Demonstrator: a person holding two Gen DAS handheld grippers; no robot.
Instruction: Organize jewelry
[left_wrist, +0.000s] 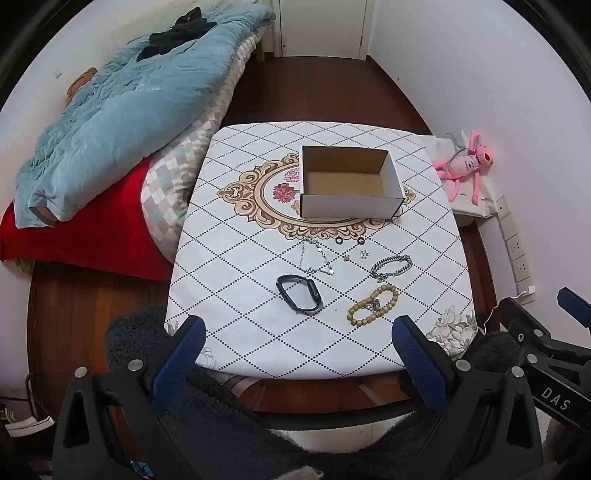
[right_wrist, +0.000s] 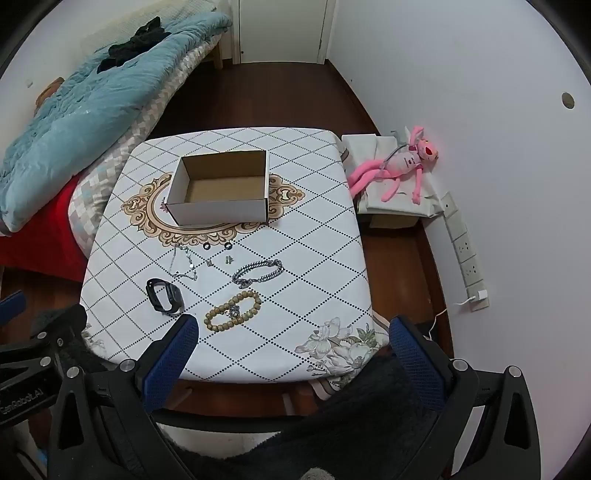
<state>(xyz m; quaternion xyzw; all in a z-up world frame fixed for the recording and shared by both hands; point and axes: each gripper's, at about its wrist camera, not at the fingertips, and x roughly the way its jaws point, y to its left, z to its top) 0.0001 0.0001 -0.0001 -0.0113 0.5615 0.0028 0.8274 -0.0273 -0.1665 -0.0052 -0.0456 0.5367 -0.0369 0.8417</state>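
Note:
An open, empty cardboard box (left_wrist: 349, 182) (right_wrist: 221, 192) stands mid-table. In front of it lie a thin silver necklace (left_wrist: 314, 256) (right_wrist: 183, 264), two small black rings (left_wrist: 349, 241) (right_wrist: 218, 246), small silver earrings (left_wrist: 356, 254) (right_wrist: 221, 260), a silver chain bracelet (left_wrist: 391, 266) (right_wrist: 258, 274), a black wristband (left_wrist: 299, 294) (right_wrist: 165, 295) and a wooden bead bracelet (left_wrist: 373, 305) (right_wrist: 232, 310). My left gripper (left_wrist: 297, 334) is open and empty at the near table edge. My right gripper (right_wrist: 291, 334) is open and empty, also above the near edge.
The table wears a white diamond-patterned cloth (left_wrist: 258, 295) (right_wrist: 314, 258). A bed with a blue quilt (left_wrist: 110, 122) is to the left. A pink plush toy (left_wrist: 467, 162) (right_wrist: 402, 162) lies on a low stand at the right, by a power strip (right_wrist: 465, 251).

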